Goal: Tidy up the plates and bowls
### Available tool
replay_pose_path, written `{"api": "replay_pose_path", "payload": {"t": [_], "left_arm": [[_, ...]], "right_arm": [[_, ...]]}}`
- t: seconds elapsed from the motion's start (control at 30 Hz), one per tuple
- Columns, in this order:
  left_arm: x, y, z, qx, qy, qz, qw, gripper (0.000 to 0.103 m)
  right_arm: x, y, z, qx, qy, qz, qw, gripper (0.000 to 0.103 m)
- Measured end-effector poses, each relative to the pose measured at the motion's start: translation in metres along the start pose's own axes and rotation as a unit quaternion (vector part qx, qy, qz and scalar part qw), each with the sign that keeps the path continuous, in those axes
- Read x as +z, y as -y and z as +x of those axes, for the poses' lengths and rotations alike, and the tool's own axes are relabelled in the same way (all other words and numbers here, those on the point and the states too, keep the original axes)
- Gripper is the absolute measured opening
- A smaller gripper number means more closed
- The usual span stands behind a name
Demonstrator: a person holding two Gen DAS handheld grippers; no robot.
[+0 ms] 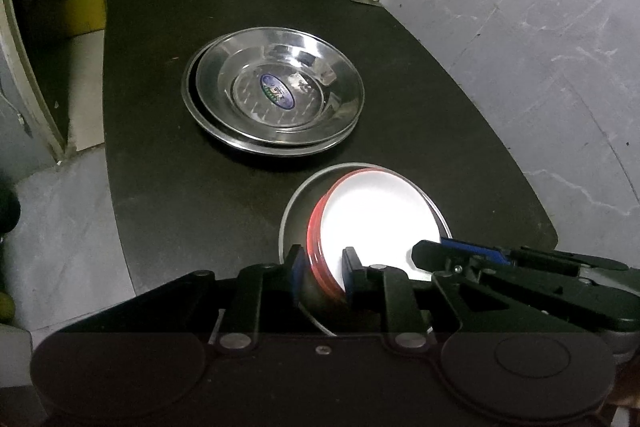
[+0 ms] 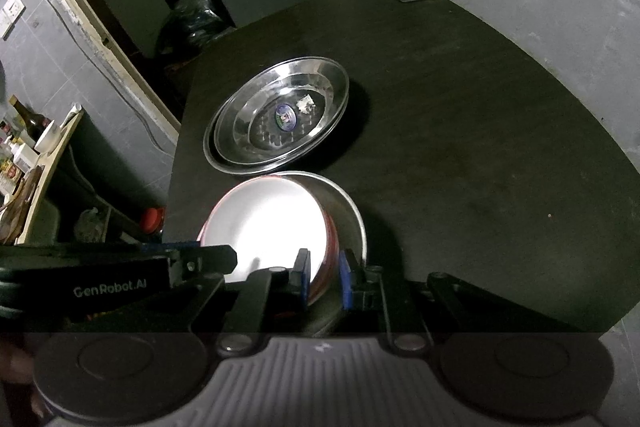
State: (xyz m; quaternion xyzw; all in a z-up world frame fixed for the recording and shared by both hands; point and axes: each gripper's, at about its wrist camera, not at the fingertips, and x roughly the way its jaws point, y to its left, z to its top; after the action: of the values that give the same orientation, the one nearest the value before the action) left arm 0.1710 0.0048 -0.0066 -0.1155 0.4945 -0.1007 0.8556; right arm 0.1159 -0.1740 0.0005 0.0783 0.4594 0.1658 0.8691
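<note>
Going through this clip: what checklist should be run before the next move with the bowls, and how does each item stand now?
1. Right gripper shut on the red bowl rim: ok.
2. Left gripper gripping the same rim: cannot tell; the rim is between its fingers, but contact is unclear.
3. Red bowl seated flat in the steel bowl: not ok, it leans.
4. Plates stacked: ok, slightly offset.
5. Plates clear of the bowls: ok, apart.
6. Bare table around the bowls: ok.
</note>
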Motion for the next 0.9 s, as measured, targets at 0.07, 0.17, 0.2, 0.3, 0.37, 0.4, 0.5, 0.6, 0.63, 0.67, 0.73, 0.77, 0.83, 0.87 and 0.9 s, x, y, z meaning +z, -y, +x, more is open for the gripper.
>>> {"api": "replay_pose_path", "payload": {"t": [0.07, 0.17, 0.2, 0.3, 0.37, 0.4, 0.5, 0.6, 0.63, 0.67, 0.73, 0.77, 0.83, 0.87, 0.9], "left_arm": [[0.000, -0.002, -0.001, -0.004, 0.002, -0.003, 1.0000, 0.025], [0.000, -0.002, -0.002, -0.012, 0.006, -0.006, 0.9999, 0.031], [0.000, -0.002, -0.002, -0.013, 0.007, -0.005, 0.9999, 0.035], [0.002, 0.001, -0.005, -0.016, 0.014, 0.000, 0.9998, 0.045], [0.004, 0.004, -0.008, -0.014, 0.022, 0.004, 0.9996, 0.058], [0.005, 0.006, -0.009, -0.003, 0.028, 0.008, 0.9996, 0.064], [0.007, 0.005, -0.014, 0.015, 0.039, 0.012, 0.9990, 0.068], [0.009, 0.000, -0.016, 0.020, 0.042, 0.003, 0.9989, 0.073], [0.010, -0.001, -0.016, 0.026, 0.043, 0.000, 0.9987, 0.074], [0.011, -0.003, -0.016, 0.031, 0.043, -0.003, 0.9986, 0.077], [0.013, -0.005, -0.017, 0.042, 0.042, -0.009, 0.9982, 0.082], [0.013, -0.006, -0.017, 0.049, 0.041, -0.012, 0.9979, 0.089], [0.015, -0.007, -0.017, 0.062, 0.043, -0.017, 0.9970, 0.097], [0.016, -0.007, -0.017, 0.069, 0.043, -0.019, 0.9965, 0.100], [0.016, -0.008, -0.018, 0.075, 0.042, -0.021, 0.9961, 0.102]], "right_arm": [[-0.001, 0.000, -0.001, -0.001, 0.001, -0.001, 1.000, 0.018], [-0.001, -0.001, -0.003, -0.004, 0.006, -0.008, 1.000, 0.018], [-0.001, -0.002, -0.004, -0.006, 0.009, -0.010, 1.000, 0.018], [0.000, -0.001, -0.008, -0.004, 0.016, -0.014, 1.000, 0.022], [0.001, -0.002, -0.011, 0.000, 0.022, -0.020, 1.000, 0.031], [0.001, -0.003, -0.012, -0.003, 0.027, -0.024, 0.999, 0.035], [0.003, 0.000, -0.016, -0.007, 0.036, -0.027, 0.999, 0.046], [0.004, 0.004, -0.017, -0.009, 0.038, -0.026, 0.999, 0.052], [0.004, 0.005, -0.017, -0.011, 0.039, -0.026, 0.999, 0.056], [0.005, 0.007, -0.018, -0.013, 0.039, -0.026, 0.999, 0.061], [0.008, 0.010, -0.020, -0.017, 0.040, -0.027, 0.999, 0.074], [0.010, 0.012, -0.020, -0.018, 0.039, -0.030, 0.999, 0.084], [0.015, 0.015, -0.022, -0.019, 0.036, -0.037, 0.998, 0.098], [0.018, 0.017, -0.022, -0.021, 0.035, -0.042, 0.998, 0.103], [0.021, 0.018, -0.022, -0.024, 0.032, -0.051, 0.998, 0.103]]}}
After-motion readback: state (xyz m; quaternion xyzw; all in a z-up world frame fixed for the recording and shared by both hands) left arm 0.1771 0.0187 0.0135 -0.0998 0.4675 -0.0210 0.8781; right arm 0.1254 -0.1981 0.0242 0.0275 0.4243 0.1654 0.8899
